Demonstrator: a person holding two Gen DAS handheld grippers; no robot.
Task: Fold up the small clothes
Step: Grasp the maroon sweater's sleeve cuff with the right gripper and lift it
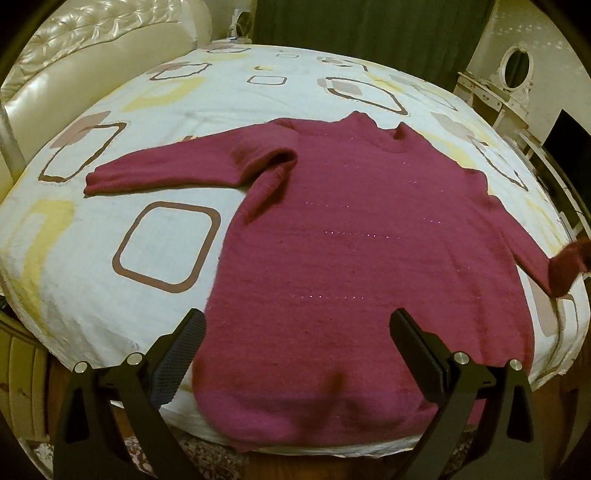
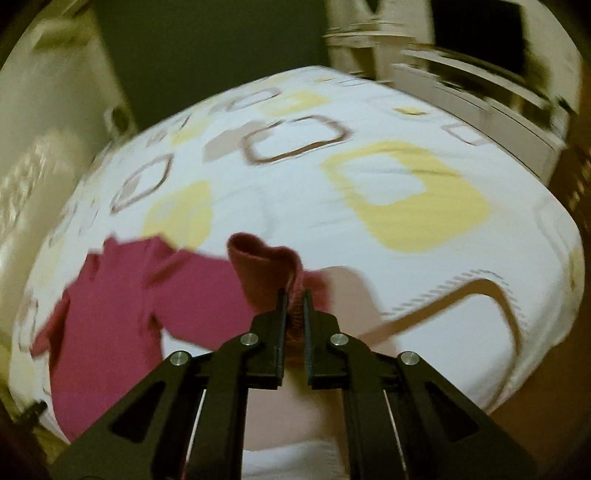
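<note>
A magenta knit sweater (image 1: 354, 243) lies flat, front up, on the bed, collar at the far side and hem at the near edge. Its left sleeve (image 1: 166, 170) stretches out to the left. My left gripper (image 1: 299, 325) is open and empty, hovering above the hem. My right gripper (image 2: 294, 295) is shut on the cuff of the right sleeve (image 2: 266, 266) and holds it lifted off the bed. That raised cuff shows in the left wrist view (image 1: 569, 266) at the far right. The right wrist view is blurred by motion.
The bed has a white sheet (image 1: 110, 236) printed with brown and yellow squares. A cream padded headboard (image 1: 85, 55) stands at the left. White furniture with an oval mirror (image 1: 515, 68) stands at the right, and a dark green curtain (image 1: 369, 26) hangs behind.
</note>
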